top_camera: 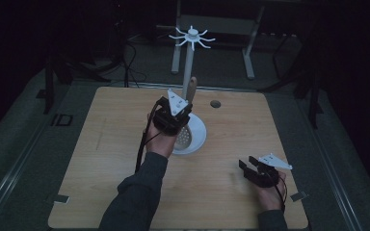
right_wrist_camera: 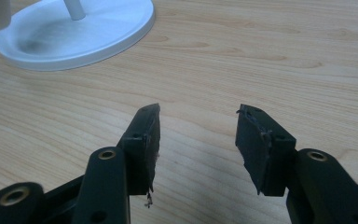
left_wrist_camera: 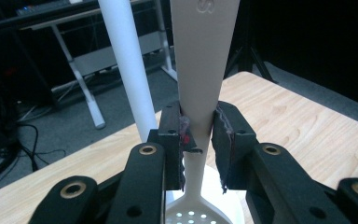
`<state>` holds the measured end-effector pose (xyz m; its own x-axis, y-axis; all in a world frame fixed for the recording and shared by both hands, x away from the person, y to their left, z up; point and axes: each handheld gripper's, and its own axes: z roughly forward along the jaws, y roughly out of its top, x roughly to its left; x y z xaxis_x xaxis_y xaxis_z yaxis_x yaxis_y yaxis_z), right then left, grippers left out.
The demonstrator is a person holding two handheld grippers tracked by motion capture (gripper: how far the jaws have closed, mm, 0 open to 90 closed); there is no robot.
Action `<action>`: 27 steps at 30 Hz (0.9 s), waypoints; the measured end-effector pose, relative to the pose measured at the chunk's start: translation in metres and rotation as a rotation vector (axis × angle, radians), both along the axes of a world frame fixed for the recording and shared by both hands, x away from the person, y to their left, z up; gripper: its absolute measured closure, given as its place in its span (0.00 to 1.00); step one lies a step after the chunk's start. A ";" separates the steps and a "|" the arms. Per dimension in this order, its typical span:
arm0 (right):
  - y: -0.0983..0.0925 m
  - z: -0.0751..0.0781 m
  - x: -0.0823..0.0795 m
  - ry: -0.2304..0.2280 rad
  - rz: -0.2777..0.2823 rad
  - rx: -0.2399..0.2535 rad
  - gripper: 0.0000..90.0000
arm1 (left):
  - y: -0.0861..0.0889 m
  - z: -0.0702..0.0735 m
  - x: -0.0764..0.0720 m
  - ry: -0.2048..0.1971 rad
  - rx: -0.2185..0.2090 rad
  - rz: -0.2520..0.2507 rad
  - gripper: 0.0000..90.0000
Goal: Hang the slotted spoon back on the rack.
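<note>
Scene: a person is sitting at a pale wooden desk (top_camera: 125, 159) in a dim room, working with a hand-held tool in each hand.
Left tool (top_camera: 172, 118): it is gripping a cream slotted spoon (left_wrist_camera: 200, 84), its pads (left_wrist_camera: 182, 135) pressing on both sides of the narrow part of the handle; in the left gripper view the jaws are standing closed tight on it with no gap showing.
Slotted spoon: it is hanging upright in the grip, handle up and perforated bowl down, the bowl hovering over the white round base (top_camera: 200, 139) of a utensil stand near the middle of the desk; whether the bowl is touching the base cannot be told.
Utensil stand: its white pole (top_camera: 188, 72) is rising just beside the spoon handle, behind the left tool, and is carrying a ring of hooks (top_camera: 191, 36) at the top, well above the spoon.
Right tool (top_camera: 250, 168): it is resting low over the near right part of the desk, well apart from the stand, its jaws standing wide apart with nothing between them.
Right gripper view: bare wood is lying under the open pads (right_wrist_camera: 147, 140), and the stand's base is sitting farther off at the upper left.
Background: a grey metal frame (top_camera: 212, 24) and cables are standing on the floor beyond the desk.
</note>
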<state>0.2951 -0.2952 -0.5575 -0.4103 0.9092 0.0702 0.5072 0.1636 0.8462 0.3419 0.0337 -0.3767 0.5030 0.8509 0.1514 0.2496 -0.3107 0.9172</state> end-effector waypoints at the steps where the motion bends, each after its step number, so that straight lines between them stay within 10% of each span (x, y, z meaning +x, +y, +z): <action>1: 0.000 0.000 0.000 0.000 0.000 0.000 0.55 | 0.000 0.000 0.000 0.000 0.000 0.000 0.82; 27: 0.000 0.000 0.000 0.001 -0.003 0.001 0.55 | -0.006 0.020 0.001 -0.040 -0.049 0.065 0.82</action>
<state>0.2951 -0.2956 -0.5579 -0.4071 0.9106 0.0715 0.5084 0.1609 0.8459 0.3433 0.0273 -0.3567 0.4410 0.8885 0.1271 0.2307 -0.2491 0.9406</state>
